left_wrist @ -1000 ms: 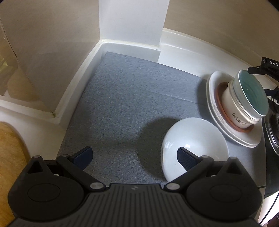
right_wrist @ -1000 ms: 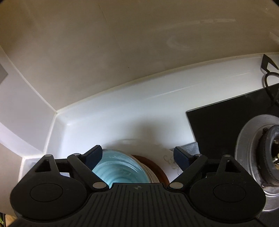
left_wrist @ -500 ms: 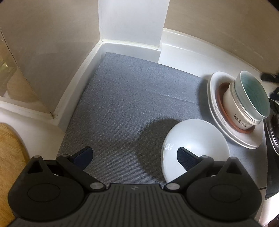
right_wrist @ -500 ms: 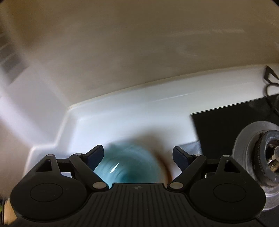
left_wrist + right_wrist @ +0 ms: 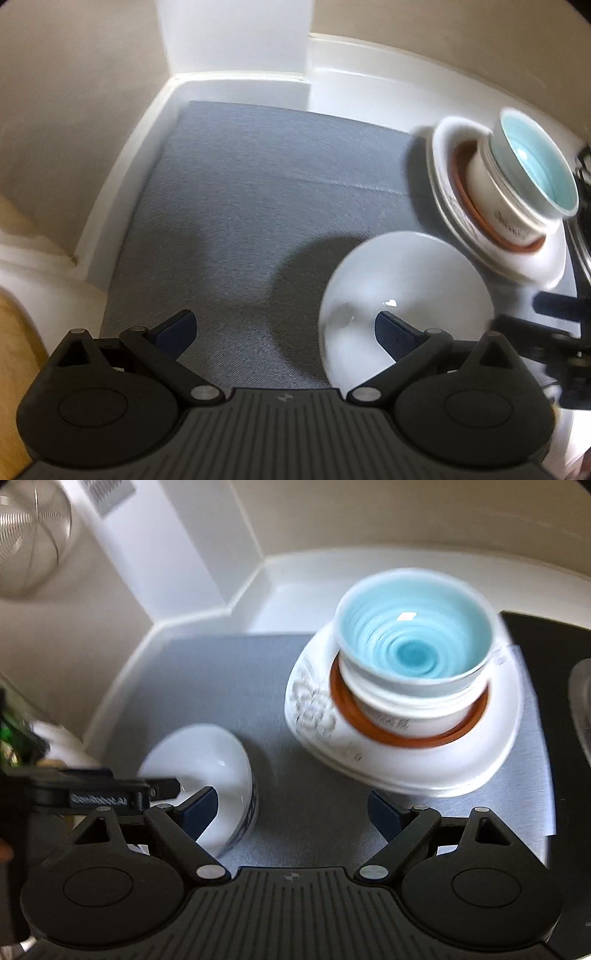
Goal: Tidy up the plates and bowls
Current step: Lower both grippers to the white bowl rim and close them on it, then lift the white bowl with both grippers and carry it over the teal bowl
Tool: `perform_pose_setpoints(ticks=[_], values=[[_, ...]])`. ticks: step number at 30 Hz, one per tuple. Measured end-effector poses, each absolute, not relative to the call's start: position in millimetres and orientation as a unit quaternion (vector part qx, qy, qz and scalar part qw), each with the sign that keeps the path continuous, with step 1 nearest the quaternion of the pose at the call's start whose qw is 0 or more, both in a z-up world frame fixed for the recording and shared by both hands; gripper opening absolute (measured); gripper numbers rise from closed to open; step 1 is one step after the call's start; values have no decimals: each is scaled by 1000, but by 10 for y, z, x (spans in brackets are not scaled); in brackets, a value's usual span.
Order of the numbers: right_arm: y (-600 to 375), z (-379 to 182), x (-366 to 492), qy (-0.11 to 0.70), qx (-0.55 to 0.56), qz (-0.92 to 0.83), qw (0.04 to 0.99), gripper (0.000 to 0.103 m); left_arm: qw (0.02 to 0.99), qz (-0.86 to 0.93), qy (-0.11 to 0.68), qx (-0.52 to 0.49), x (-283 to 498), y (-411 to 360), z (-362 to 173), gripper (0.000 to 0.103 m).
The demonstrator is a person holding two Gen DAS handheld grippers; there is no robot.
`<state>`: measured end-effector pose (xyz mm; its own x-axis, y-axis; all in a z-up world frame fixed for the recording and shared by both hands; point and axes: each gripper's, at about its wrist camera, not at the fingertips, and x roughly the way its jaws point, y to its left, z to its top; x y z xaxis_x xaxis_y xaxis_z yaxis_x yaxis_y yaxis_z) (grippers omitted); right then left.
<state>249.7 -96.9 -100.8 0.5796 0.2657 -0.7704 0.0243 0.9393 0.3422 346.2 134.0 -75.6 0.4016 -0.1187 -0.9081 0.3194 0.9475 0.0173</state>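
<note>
Top bowl point(image 5: 410, 646) turquoise inside, spiral ridges; saucer point(image 5: 369, 723) terracotta; plate point(image 5: 321, 716) white, grey floral motif; mat point(image 5: 258, 206) grey.

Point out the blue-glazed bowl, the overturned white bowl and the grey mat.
blue-glazed bowl point(image 5: 410, 646), right wrist view, inner glaze.
overturned white bowl point(image 5: 402, 273), left wrist view, domed outside.
grey mat point(image 5: 240, 206), left wrist view, bare middle.

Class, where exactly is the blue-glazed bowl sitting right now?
The blue-glazed bowl tops the stack at the right of the grey mat, nested in a white bowl above a brown plate and white plate, beside the black stove.
</note>
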Motion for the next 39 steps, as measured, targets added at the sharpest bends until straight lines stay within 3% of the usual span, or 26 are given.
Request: perform_pose_setpoints(ticks=[13,14,15,16,17,18,19,20,24,39], values=[[-724,-1296,2707,478,93,44,872,86,828,-144,521,149,3493,1188,-850,99],[-724,-1298,2713,477,96,48,873,78,828,-152,518,150,3485,1180,-841,87],[-722,-1297,2707,473,100,58,873,71,827,-160,517,151,3476,1174,-836,58],[-713,-1286,2692,466,105,76,875,53,822,-176,521,150,3473,1168,-844,46],[-692,-1268,2681,461,106,91,876,39,815,-200,526,138,3472,1171,-838,20],[-676,-1246,2662,457,107,98,878,32,814,-206,526,132,3462,1168,-823,19],[-642,-1225,2656,455,103,101,878,15,817,-205,521,136,3445,1160,-807,19],[-604,-1209,2652,454,98,105,879,11,819,-207,517,138,3435,1160,-799,18],[-593,-1195,2614,456,90,88,881,10,819,-213,520,115,3417,1230,-737,11],[-1000,-849,2004,417,129,58,898,9,813,-281,497,118,3024,763,-356,11]])
